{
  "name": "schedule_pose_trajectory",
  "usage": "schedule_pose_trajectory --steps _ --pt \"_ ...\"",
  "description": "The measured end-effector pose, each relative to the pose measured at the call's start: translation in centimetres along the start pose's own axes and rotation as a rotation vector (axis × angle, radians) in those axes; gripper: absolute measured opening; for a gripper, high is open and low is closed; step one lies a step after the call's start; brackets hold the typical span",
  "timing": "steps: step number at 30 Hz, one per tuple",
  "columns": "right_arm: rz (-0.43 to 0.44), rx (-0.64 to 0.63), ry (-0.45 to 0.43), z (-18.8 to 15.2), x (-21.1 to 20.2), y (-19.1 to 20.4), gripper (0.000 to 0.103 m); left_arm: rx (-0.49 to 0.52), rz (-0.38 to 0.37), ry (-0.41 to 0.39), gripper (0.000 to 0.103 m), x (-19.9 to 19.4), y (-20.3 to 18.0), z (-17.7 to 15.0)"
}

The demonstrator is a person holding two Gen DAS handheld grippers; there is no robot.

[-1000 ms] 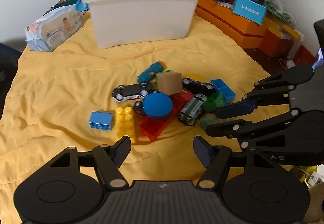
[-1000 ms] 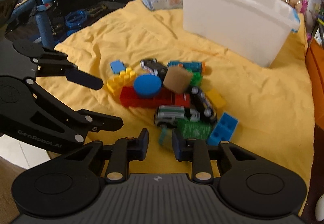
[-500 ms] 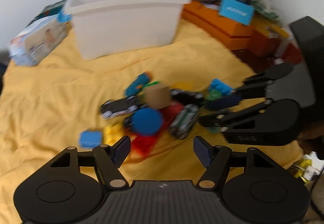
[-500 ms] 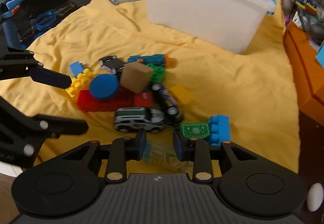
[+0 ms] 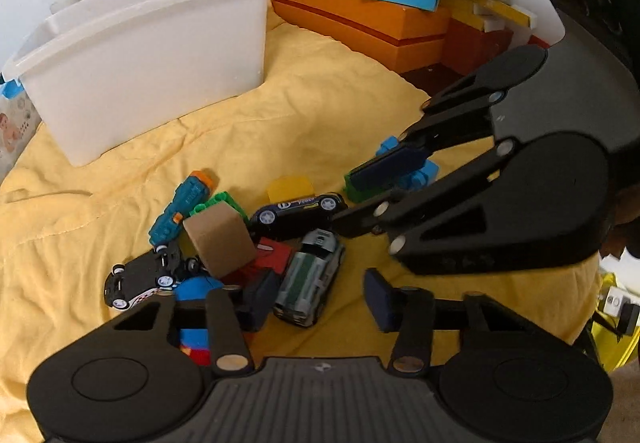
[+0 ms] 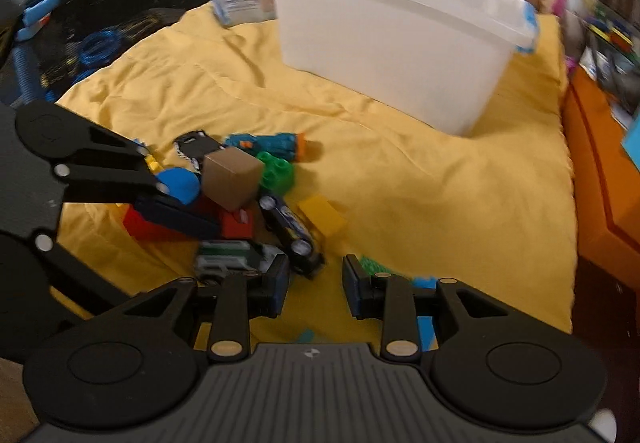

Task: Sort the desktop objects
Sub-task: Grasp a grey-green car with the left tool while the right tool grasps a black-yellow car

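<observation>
Rumpled yellow quilted cloth covers the desk; white plastic bin at 11 o'clock, toy pile centre. Left hand-held gripper apart over grey-green toy car; right hand-held gripper apart, empty.

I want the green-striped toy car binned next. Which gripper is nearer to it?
Left. The left gripper has its open jaws around the green-striped toy car; the right gripper sits just beside it.

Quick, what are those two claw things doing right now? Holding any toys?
Left gripper: open, holding nothing, fingers low over the grey-green toy car.
Right gripper: open, holding nothing, hovering just above the yellow cloth.
</observation>
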State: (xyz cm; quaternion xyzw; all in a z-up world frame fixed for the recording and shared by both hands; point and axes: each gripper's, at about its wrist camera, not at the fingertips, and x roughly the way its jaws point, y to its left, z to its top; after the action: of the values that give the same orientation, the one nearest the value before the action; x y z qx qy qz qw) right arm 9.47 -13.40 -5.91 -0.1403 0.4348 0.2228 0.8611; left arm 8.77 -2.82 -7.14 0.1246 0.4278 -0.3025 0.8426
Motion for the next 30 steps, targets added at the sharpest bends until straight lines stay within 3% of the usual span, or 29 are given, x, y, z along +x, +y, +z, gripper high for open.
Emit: schedule_pose_trajectory --steps 2,9,13,14,19,24,30 --pt "0.017 -0.008 0.000 0.6 0.4 0.1 0.032 -0.001 0.008 0.001 0.040 -0.2 -0.1 0.0" --pt "0.059 -0.058 0.021 1.3 2.3 -0.3 0.027 -0.045 -0.008 0.020 0.044 -0.2 0.9 -0.1" --pt "0.113 -0.044 0.027 1.3 2.2 -1.3 0.024 0.010 0.001 0.034 0.044 1.2 0.5 0.0" --pt "0.110 -0.069 0.024 1.2 2.2 -1.1 0.024 0.015 0.007 0.026 0.034 1.2 0.5 0.0" --pt "0.089 -0.131 0.030 0.8 1.5 -0.5 0.017 0.010 0.013 0.041 0.030 -0.4 0.2 -0.1" --pt "0.048 -0.161 -0.001 -0.6 -0.3 0.7 0.016 -0.108 0.060 0.065 0.030 -2.5 0.7 -3.1" --pt "0.023 -0.287 0.015 -2.8 -3.6 2.8 0.016 -0.212 0.091 0.072 0.030 -3.9 1.0 -5.1"
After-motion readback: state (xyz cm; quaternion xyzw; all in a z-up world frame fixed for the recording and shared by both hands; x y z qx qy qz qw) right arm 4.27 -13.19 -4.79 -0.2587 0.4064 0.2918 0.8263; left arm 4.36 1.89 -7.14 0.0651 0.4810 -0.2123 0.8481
